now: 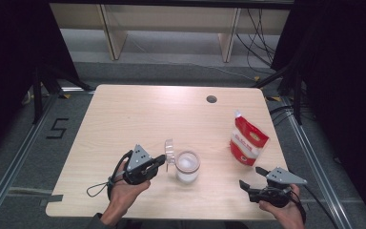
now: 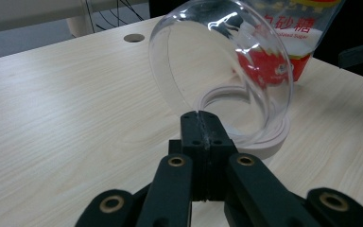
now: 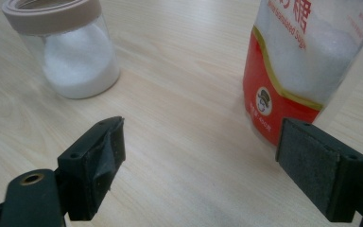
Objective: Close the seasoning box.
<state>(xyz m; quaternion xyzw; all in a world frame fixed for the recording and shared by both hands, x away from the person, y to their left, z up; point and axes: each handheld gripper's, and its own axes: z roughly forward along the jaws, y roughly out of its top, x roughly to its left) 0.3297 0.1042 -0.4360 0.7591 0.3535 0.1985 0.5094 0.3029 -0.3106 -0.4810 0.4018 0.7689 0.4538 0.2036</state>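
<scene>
The left gripper (image 1: 158,163) has its jaws pinched tight on the edge of the clear lid (image 2: 222,71), holding it up on its side just beside the jar (image 1: 188,167). The jar of white sugar stands in the middle of the worktop (image 1: 138,119). The right gripper (image 1: 252,180) waits with jaws wide open and empty — the red bag (image 1: 249,142) is just ahead of them, nearer than the jar.

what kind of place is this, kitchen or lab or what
Most likely a lab or recording studio, not a kitchen: a bare wooden table with a cable hole, black curtains on both sides, and loose cables on the floor behind. The jar and sugar bag look like props.
</scene>
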